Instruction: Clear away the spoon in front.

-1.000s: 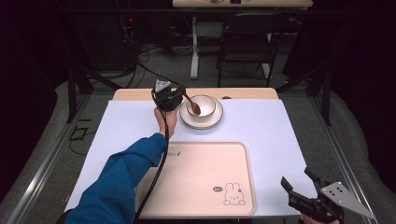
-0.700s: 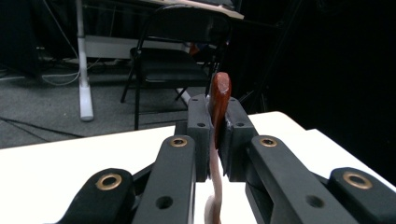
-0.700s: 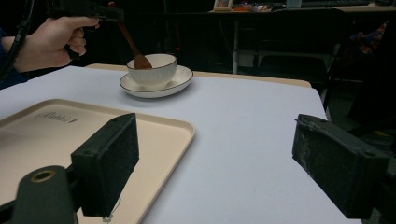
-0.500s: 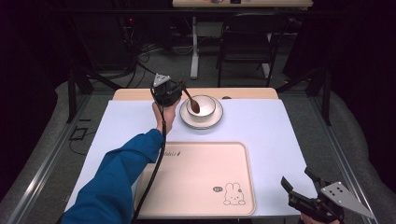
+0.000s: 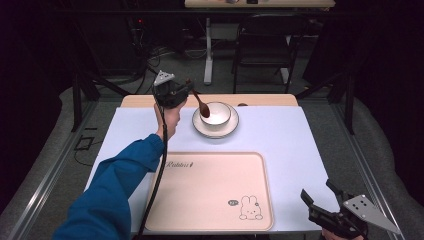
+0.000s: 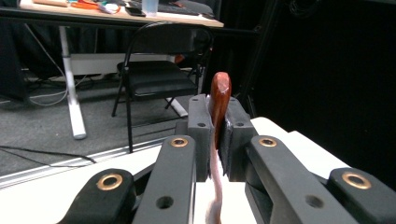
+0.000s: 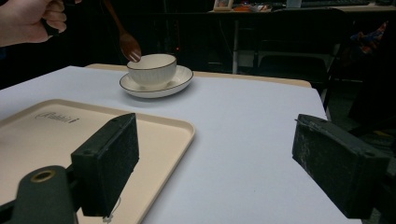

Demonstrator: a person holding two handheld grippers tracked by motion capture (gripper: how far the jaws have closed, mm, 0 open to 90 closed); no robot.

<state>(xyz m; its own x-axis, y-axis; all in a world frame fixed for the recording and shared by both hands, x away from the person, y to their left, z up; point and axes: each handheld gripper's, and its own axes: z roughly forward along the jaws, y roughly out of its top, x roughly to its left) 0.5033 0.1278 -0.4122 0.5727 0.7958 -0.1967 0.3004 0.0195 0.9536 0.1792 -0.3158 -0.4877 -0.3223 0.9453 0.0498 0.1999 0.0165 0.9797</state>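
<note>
My left gripper (image 5: 186,90) is shut on the handle of a brown wooden spoon (image 5: 201,106), lifted above the table's far left. The spoon's bowl hangs over the left rim of a white bowl (image 5: 215,114) that stands on a white saucer (image 5: 225,132). In the left gripper view the spoon (image 6: 218,100) is pinched edge-on between the two pads. The right gripper view has the spoon (image 7: 128,44) just above the bowl (image 7: 152,68). My right gripper (image 5: 321,199) rests open at the table's near right corner with nothing between its pads (image 7: 108,161).
A beige tray (image 5: 210,192) with a rabbit print lies at the near middle of the white table (image 5: 280,135). A black folding chair (image 5: 262,42) and a desk leg (image 5: 208,50) stand beyond the far edge.
My left gripper has risen and drawn back to the left with the spoon, lifting its bowl out of the white bowl to just above the rim. The right gripper has stayed put.
</note>
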